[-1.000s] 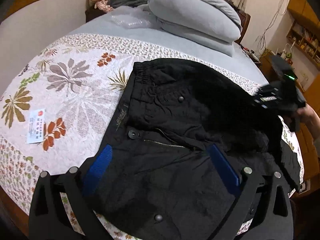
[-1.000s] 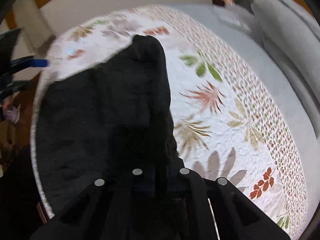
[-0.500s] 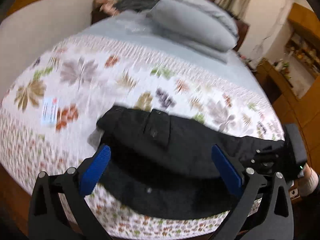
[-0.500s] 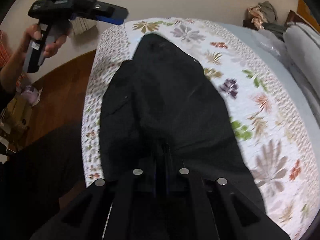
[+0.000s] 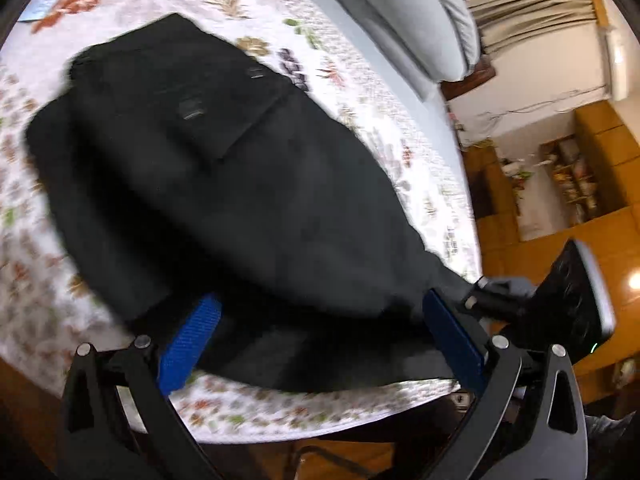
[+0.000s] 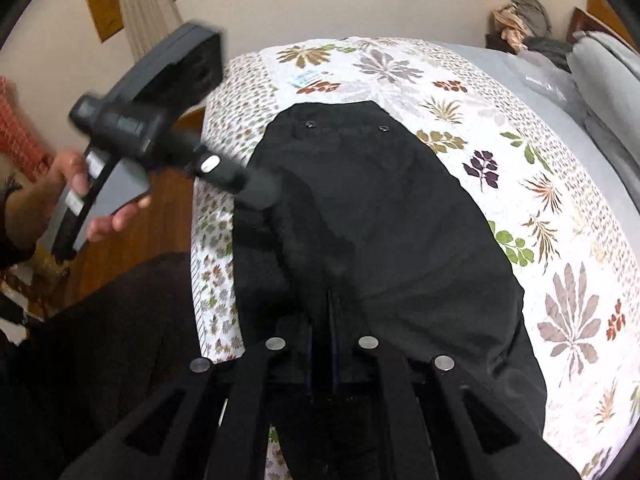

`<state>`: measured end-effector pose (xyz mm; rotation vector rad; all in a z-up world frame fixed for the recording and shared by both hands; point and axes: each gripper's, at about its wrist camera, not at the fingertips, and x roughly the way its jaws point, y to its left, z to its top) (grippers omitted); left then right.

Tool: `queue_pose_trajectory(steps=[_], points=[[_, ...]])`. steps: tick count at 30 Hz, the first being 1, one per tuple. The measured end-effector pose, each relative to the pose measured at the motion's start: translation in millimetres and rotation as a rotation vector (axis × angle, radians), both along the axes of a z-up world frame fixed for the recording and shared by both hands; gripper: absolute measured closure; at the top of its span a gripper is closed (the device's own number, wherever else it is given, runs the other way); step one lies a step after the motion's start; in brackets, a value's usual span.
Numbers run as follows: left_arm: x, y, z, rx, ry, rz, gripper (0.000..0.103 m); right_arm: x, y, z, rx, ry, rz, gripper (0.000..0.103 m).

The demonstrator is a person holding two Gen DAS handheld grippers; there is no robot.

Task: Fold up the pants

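Swung down and rolled since a second ago, the left gripper (image 5: pixel 320 344) — no longer high over an open waistband and zip but low at the near edge of the black, matte woven pants (image 5: pixel 224 184), now doubled over into one long dark slab. Lying flat along the near side of the bed's white quilted cover printed with leaves (image 6: pixel 568 240), waist end with its two metal snaps (image 6: pixel 309 123) farthest from the right wrist camera. Left fingers spread wide, blue ribbed pads (image 5: pixel 188 344) straddling the cloth edge without pinching it — probably poised to take a fresh hold for the next fold. Right gripper (image 6: pixel 332 344) clamped narrow on a ridge of the black fabric, likely pinning that end so the fold stays put. Soft, faintly creased cloth, limp at the edges; grey pillows (image 5: pixel 404 12) plump behind.
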<state>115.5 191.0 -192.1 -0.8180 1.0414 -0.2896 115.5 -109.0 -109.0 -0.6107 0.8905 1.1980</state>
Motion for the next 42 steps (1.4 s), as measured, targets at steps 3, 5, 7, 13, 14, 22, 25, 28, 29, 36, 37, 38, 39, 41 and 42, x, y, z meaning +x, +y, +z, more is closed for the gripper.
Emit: queue_pose_trajectory(steps=[3,5,7,13,14,22,25,28,29,36,37,38,39,41,42], points=[[13,0,-3,0.053,0.021,0.001,0.002,-9,0,-7,-0.009,0.001,0.026,0.097],[16,2,-4,0.126,0.030,0.017,0.002,-14,0,-13,-0.016,-0.005,0.039,0.097],[16,4,-2,0.210,0.022,0.020,0.002,-13,-2,-20,-0.008,0.017,0.032,0.096],[13,6,-7,0.348,0.021,0.009,0.002,-10,-1,-39,-0.005,0.062,0.017,0.095],[14,6,-10,0.365,0.021,0.000,0.002,-9,0,-45,-0.010,0.072,0.011,0.092],[15,-21,-14,0.621,-0.014,-0.077,0.002,-8,-33,-30,0.166,0.205,-0.143,0.057],[13,-25,-14,0.659,-0.024,-0.081,0.002,-20,-89,0,0.270,0.239,-0.257,0.050],[11,-24,-12,0.640,-0.032,-0.052,0.002,-27,-170,16,0.297,0.244,-0.449,0.050],[10,-25,-10,0.630,-0.037,-0.042,0.002,-28,-201,19,0.296,0.241,-0.530,0.050],[16,-31,-11,0.633,-0.036,0.008,0.002,-71,-471,-5,0.215,0.269,-1.265,0.048],[16,-34,-12,0.649,-0.039,0.011,0.002,-84,-501,-14,0.223,0.300,-1.345,0.048],[16,-35,-13,0.660,-0.039,0.013,0.002,-93,-520,-21,0.244,0.331,-1.389,0.048],[16,-36,-14,0.672,-0.037,0.017,0.002,-109,-545,-31,0.295,0.386,-1.451,0.048],[15,-39,-14,0.689,-0.041,0.020,0.002,-130,-571,-45,0.378,0.461,-1.522,0.048],[14,-39,-14,0.691,-0.040,0.025,0.002,-143,-581,-54,0.430,0.501,-1.552,0.048]])
